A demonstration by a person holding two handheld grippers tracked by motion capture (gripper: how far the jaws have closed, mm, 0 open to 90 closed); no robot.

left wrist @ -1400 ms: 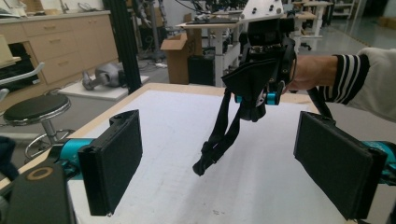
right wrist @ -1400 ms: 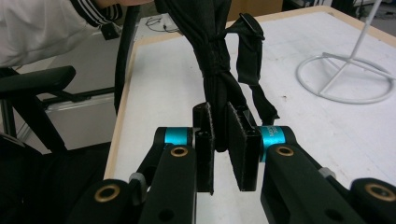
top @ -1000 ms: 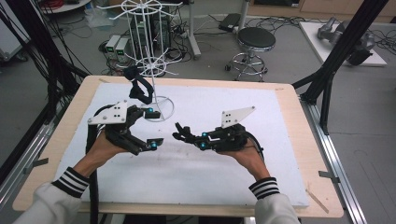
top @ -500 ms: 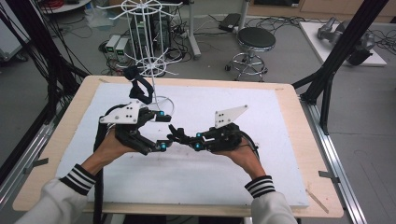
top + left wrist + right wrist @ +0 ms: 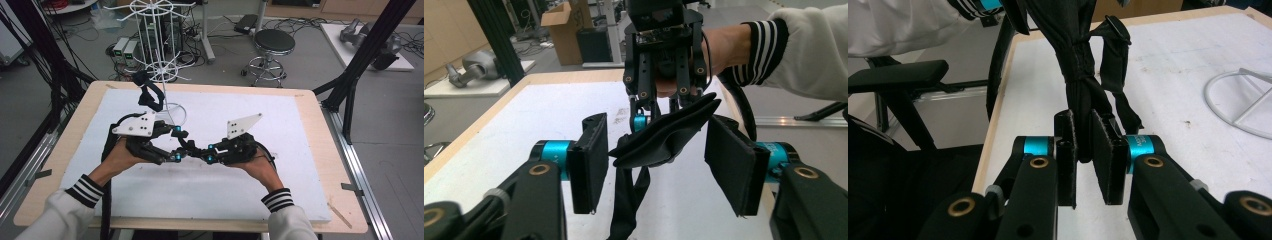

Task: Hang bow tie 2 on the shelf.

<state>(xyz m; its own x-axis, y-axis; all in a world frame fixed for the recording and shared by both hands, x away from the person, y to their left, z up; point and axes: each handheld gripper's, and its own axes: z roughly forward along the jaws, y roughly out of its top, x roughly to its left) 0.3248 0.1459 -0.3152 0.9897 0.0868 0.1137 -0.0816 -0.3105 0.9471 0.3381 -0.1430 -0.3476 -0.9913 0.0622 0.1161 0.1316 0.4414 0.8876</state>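
Both grippers have closed in at mid-table: the right gripper [image 5: 1083, 162] clamps a black strap [image 5: 664, 137], its length running toward the left gripper [image 5: 666, 172], whose jaws gape around it, above the white board [image 5: 280, 190].

A matt black cloth strap [image 5: 1082, 75] with stitched seams hangs over a matt white sheet [image 5: 280, 130], lightly scuffed, that covers a pale wood tabletop [image 5: 320, 150], beside a glossy white wire rack [image 5: 159, 65]; the gripper pads [image 5: 591, 160] look matt black and rubbery.
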